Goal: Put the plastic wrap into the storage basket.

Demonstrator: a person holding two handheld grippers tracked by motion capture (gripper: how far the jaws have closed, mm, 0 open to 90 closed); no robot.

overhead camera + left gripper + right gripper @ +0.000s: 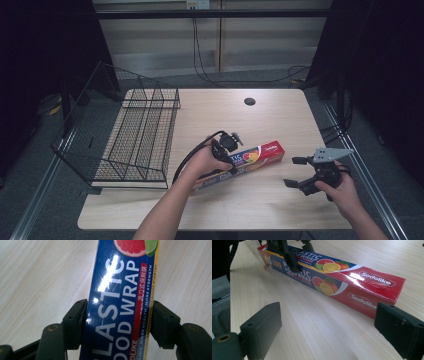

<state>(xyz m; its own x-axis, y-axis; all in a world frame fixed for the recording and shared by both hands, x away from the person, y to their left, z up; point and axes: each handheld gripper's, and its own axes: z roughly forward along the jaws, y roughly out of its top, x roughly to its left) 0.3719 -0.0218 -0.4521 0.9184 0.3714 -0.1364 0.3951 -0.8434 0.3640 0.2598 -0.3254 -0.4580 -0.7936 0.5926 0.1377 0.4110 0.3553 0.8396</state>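
The left hand-held gripper [117, 322] clamps the plastic wrap box [120, 290] between its jaws.

- black wire basket [135, 130] sitting on the left side of the worktop [260, 200], hanging a bit past the left edge
- light wood worktop with rounded corners, small dark round hole [249, 101] near the back edge
- dark cables [210, 75] trailing down the pale wall panels and over the grey floor [165, 80] behind

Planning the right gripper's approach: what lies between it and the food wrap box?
Bare tabletop between the right gripper and the food wrap box, per the right gripper view.
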